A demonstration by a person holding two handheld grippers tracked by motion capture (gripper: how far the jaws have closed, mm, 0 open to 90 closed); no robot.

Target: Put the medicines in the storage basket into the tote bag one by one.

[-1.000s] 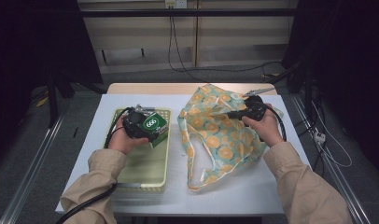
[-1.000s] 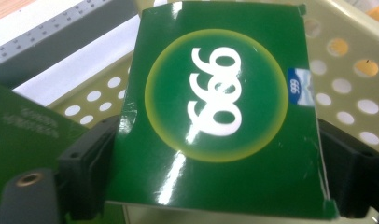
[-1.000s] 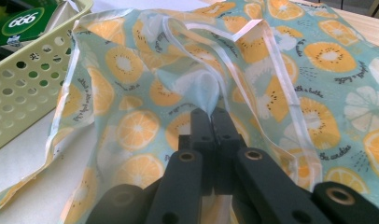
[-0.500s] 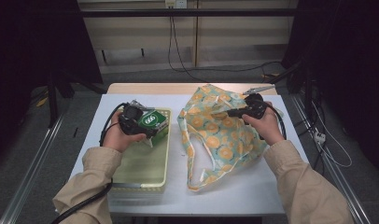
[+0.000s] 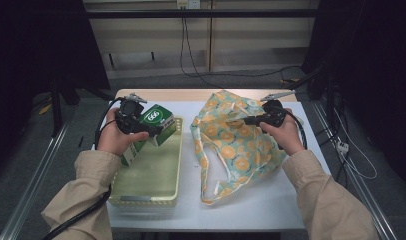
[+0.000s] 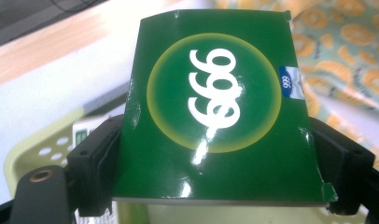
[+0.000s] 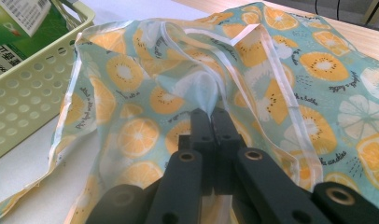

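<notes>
Transfer step under way: green box (image 5: 153, 125) clamped across its width in the left tongs (image 5: 141, 127), lifted clear above the pale green basket (image 5: 176, 160) and tilted, printed face up toward the camera. In the left gripper view, both black jaws pressed against the two side edges of the box (image 6: 215, 107), card slightly dented at the corners. Right tongs (image 5: 251, 120) closed tight on a fold of the fruit-print bag (image 5: 236, 145), at its rim, holding that edge raised off the desk (image 5: 271, 205); in the right gripper view, jaws pinched together on the translucent hem of the bag (image 7: 145, 98), mouth of the bag gaping just beyond the tips.

Judged next: carry the box sideways from above the basket toward the right tongs, nose it into the opening just ahead of the pinched hem, and only then release. Needs the bag mouth kept lifted and wide; risk of the box corner snagging on the hem.
</notes>
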